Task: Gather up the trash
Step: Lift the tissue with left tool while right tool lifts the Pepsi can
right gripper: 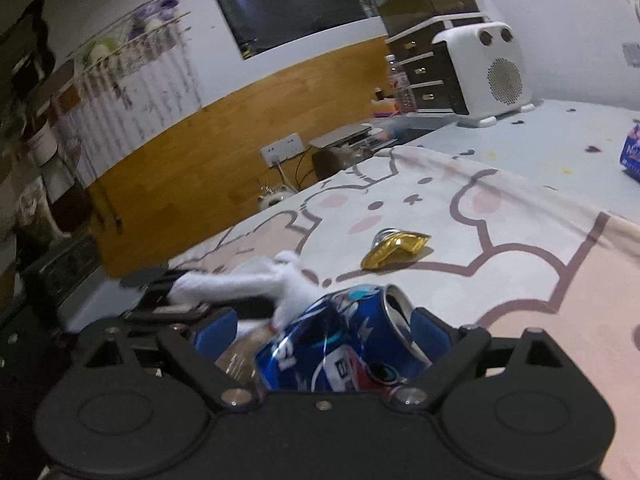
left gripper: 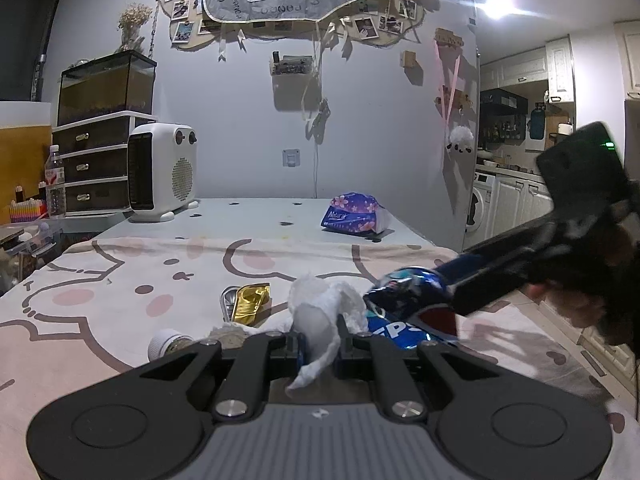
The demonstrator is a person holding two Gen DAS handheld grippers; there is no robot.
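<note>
My left gripper (left gripper: 320, 346) is shut on a crumpled white tissue (left gripper: 320, 312), held just above the cartoon-print tablecloth (left gripper: 120, 280). A crushed blue Pepsi can (right gripper: 340, 344) lies between the blue pads of my right gripper (right gripper: 324, 326). Its jaws stand wide, and a gap shows beside the left pad (right gripper: 216, 330). In the left wrist view the can (left gripper: 404, 312) sits right next to the tissue, with the right gripper reaching in from the right. A crushed gold can (left gripper: 252, 304) lies on the cloth just beyond, and a small white-capped jar (left gripper: 168, 344) rests left of my left fingers.
A white fan heater (left gripper: 160, 172) and a purple tissue pack (left gripper: 354, 214) stand on the far grey part of the table. Drawers (left gripper: 94, 164) under a fish tank and a water bottle (left gripper: 55, 184) are at far left. The table's right edge drops to a kitchen floor.
</note>
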